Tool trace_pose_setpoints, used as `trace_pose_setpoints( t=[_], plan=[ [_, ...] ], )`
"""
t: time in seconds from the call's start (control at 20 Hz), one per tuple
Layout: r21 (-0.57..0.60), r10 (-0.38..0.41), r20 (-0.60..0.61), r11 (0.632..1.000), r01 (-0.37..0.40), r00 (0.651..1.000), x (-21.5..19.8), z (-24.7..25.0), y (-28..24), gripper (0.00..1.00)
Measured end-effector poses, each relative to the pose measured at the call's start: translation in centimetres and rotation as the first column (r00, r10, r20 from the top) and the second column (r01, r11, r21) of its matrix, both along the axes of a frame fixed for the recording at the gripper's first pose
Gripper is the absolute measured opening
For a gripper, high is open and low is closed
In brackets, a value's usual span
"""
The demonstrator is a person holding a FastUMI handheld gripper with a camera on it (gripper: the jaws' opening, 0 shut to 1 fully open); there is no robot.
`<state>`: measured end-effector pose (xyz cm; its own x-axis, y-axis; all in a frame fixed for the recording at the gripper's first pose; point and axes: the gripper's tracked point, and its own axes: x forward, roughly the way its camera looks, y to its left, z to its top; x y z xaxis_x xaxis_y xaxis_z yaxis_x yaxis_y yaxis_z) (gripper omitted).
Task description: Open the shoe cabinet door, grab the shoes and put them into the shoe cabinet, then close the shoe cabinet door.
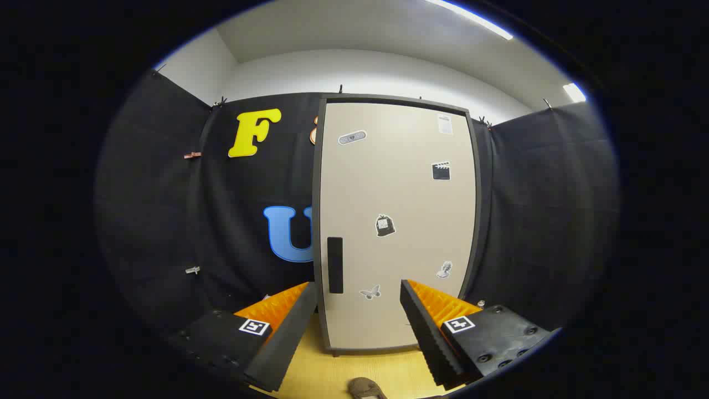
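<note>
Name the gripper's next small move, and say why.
Probably ease forward toward the dark vertical handle at the left edge of the closed beige cabinet door. The gripper is open, holding nothing, short of the door; a brown shoe waits on the floor.

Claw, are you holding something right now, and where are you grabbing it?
Nothing. The claw is open with only air between its fingers, facing the closed cabinet door. The door's dark handle is untouched, and a shoe lies on the floor below.

One shoe cabinet (396, 221), one shoe (365, 388), six stickers (385, 225).
</note>
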<state>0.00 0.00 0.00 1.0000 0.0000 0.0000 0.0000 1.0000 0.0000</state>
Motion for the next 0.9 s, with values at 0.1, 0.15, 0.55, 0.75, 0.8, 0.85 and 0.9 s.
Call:
trace_pose_setpoints(
  t=[0.1, 0.15, 0.55, 0.75, 0.8, 0.85, 0.9],
  plan=[
    [-0.002, 0.0, 0.004, 1.0, 0.0, 1.0, -0.1, 0.2, 0.1, 0.98],
    [-0.003, 0.0, 0.005, 1.0, 0.0, 1.0, -0.1, 0.2, 0.1, 0.98],
    [-0.011, -0.001, -0.003, 1.0, 0.001, 1.0, 0.1, -0.1, 0.3, 0.98],
    [-0.01, -0.006, -0.005, 1.0, 0.006, 1.0, 0.4, -0.3, 0.3, 0.98],
    [-0.013, -0.006, -0.004, 1.0, 0.006, 1.0, 0.7, -0.4, 0.3, 0.98],
    [-0.014, -0.006, -0.005, 1.0, 0.006, 1.0, 0.9, -0.4, 0.4, 0.98],
    [-0.015, -0.003, -0.007, 1.0, 0.003, 1.0, 1.2, -0.6, 0.6, 0.98]
  ],
)
